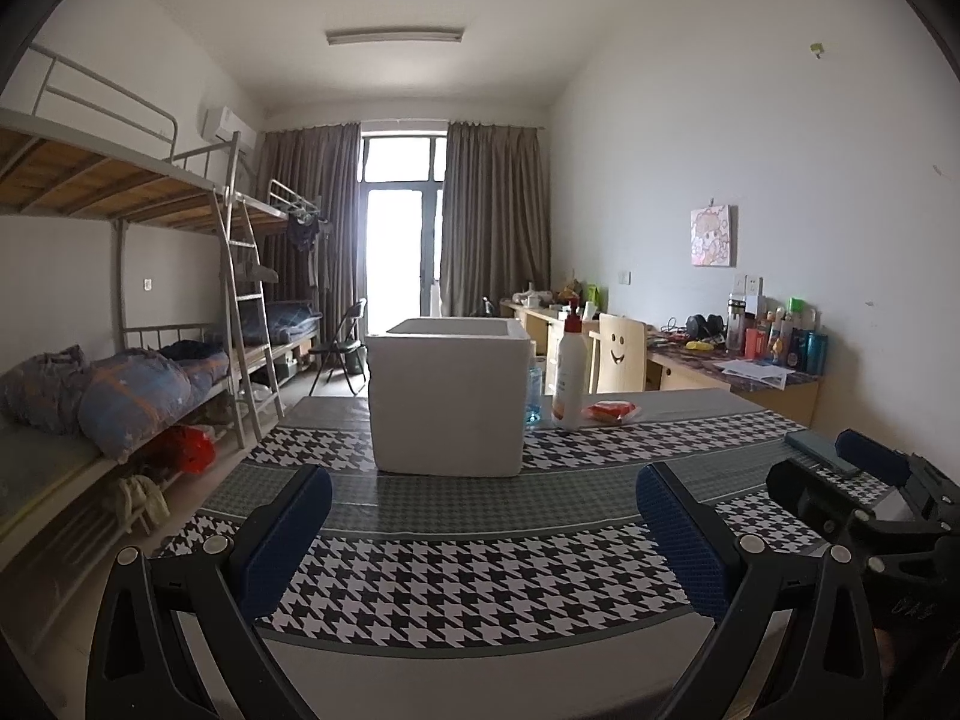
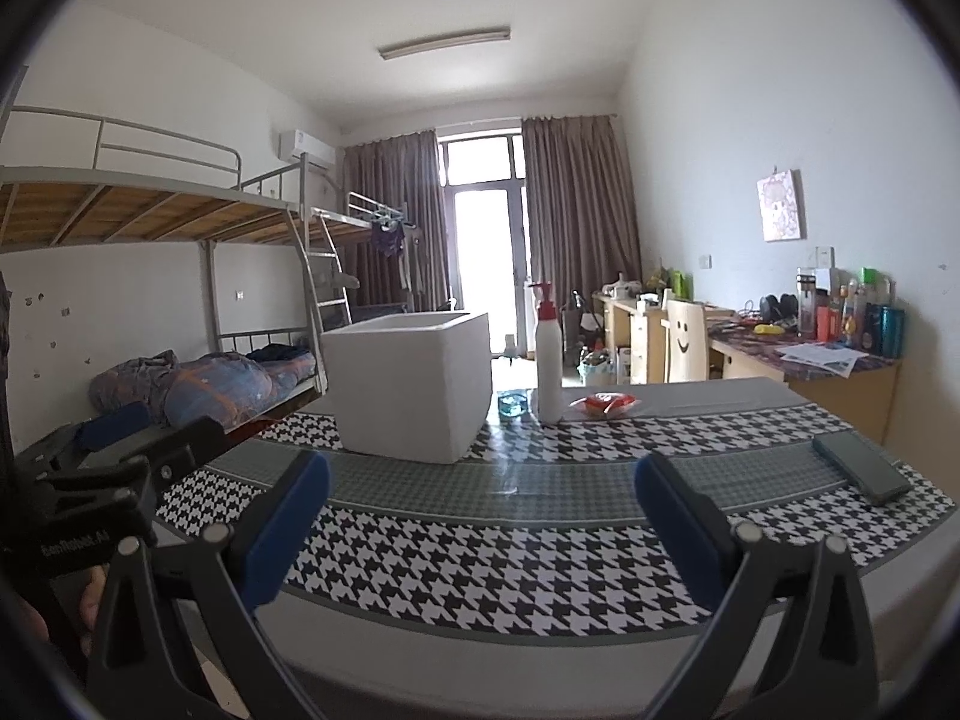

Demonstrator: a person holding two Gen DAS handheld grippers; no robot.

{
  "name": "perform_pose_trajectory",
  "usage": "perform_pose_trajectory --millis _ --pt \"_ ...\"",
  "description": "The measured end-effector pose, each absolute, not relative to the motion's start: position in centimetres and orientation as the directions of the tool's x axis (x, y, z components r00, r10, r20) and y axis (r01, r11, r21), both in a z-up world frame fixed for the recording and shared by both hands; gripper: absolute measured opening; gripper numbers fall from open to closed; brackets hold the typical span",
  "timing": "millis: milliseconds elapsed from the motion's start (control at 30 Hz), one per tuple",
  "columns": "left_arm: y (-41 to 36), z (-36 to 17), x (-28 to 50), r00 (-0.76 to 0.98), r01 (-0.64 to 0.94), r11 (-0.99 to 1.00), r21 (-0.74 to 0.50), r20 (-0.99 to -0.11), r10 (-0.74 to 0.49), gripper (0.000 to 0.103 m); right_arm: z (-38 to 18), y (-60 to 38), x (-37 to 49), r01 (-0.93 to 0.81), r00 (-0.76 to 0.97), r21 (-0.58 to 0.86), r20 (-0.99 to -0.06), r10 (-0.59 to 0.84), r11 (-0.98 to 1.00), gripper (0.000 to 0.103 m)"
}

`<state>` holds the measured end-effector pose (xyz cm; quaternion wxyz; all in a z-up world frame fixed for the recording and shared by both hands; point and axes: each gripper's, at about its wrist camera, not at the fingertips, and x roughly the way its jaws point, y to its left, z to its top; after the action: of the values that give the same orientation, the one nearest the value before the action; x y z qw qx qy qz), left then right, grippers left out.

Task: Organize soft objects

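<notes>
A white foam box [image 1: 447, 399] stands open-topped on the houndstooth table, also in the right wrist view [image 2: 414, 384]. A small red and white soft packet [image 1: 611, 411] lies to its right, behind a white pump bottle [image 1: 570, 369]; both show in the right wrist view, packet [image 2: 606, 403] and bottle [image 2: 547, 363]. My left gripper [image 1: 483, 501] is open and empty above the table's near edge. My right gripper [image 2: 483, 489] is open and empty beside it; it shows at the right of the left wrist view [image 1: 864, 474].
A dark phone [image 2: 861, 467] lies on the table's right side. A blue-tinted water bottle [image 2: 513, 402] sits behind the box. Bunk beds [image 1: 120, 324] with bedding line the left wall. A desk [image 1: 738, 369] with clutter and a smiley chair [image 1: 621, 354] stand at right.
</notes>
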<state>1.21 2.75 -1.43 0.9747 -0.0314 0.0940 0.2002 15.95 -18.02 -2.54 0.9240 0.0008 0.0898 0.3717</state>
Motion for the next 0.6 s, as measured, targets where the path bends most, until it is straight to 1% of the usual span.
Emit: perform_pose_trajectory --millis 267,600 --pt "2.7 -1.4 1.0 0.904 -0.393 0.919 -0.022 -0.194 0.381 0.102 -2.7 -18.4 15.6 -0.689 0.706 0.067 -0.164 0.689 0.722 0.103" --pt "2.0 -1.4 -0.1 0.904 -0.404 0.915 -0.011 -0.157 0.398 0.102 -2.8 -19.1 14.9 -0.690 0.707 0.088 -0.129 0.695 0.718 0.103"
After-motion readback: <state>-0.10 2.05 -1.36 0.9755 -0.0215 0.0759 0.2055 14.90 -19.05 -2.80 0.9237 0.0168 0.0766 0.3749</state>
